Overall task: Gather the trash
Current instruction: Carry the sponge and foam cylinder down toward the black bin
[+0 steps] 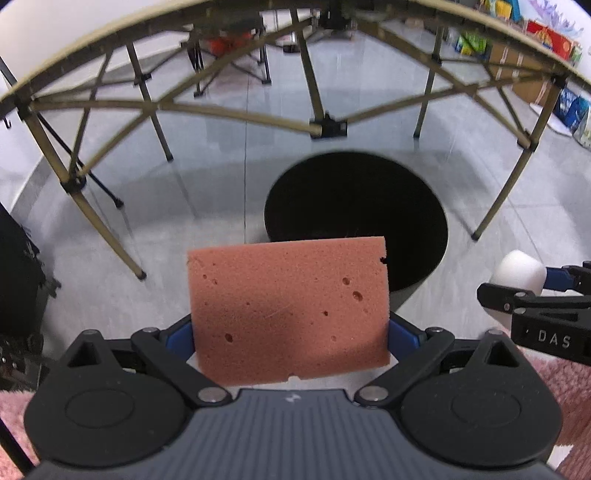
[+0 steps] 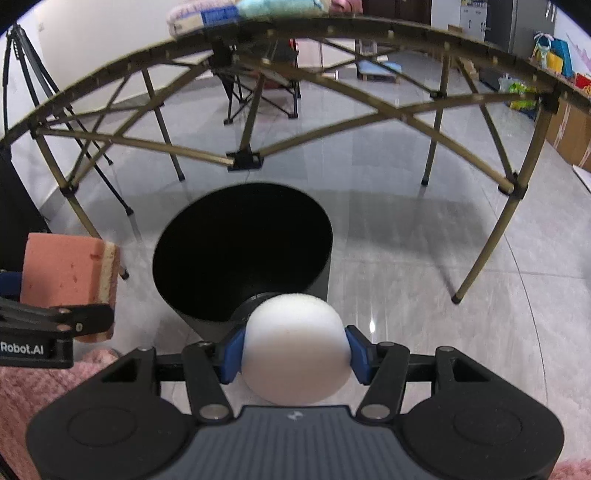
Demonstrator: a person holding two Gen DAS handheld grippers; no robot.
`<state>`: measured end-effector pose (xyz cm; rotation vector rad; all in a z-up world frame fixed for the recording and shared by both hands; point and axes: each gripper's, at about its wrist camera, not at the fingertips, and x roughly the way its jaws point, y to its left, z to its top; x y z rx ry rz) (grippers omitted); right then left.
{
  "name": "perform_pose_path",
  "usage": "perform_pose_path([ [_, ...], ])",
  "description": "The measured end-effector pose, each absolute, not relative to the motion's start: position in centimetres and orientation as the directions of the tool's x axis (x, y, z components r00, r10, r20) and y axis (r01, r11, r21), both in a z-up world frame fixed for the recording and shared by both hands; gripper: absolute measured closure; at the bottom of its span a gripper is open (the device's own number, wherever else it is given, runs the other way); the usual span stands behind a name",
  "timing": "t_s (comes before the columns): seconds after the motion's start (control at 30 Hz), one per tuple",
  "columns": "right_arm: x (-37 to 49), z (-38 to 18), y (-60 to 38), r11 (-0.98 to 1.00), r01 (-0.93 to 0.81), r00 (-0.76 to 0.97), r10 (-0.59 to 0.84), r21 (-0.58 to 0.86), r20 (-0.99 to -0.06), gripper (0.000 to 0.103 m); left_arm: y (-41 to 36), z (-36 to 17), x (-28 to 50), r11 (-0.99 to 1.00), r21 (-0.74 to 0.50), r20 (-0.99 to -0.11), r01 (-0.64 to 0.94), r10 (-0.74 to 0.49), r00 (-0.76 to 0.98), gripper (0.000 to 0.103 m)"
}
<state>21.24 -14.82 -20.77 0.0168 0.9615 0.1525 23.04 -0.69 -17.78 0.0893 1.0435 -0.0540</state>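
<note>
A pitted salmon-pink sponge (image 1: 288,310), clamped upright in the left gripper (image 1: 291,334), and a rounded white foam ball (image 2: 295,349), pinched in the right gripper (image 2: 295,350), hang just short of a black bin (image 2: 240,254) beneath a folding table (image 2: 332,33).

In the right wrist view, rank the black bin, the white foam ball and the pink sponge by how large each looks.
1. black bin, clearly the largest.
2. white foam ball, though it sits closest to the camera, which inflates it.
3. pink sponge, close to the ball in apparent size and partly cut off at the frame edge, so this order is unsure.
</note>
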Motion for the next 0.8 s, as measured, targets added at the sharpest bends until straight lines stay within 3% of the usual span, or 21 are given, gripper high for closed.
perform_pose_path([
  [0.8, 23.9, -22.9, -14.3, 0.99, -0.101, 0.451, 0.133, 0.098, -0.882, 0.047, 0.8, -20.4, 25.2, 0.999, 0.048, -0.928, 0.007, 0.042, 0.371, 0.003],
])
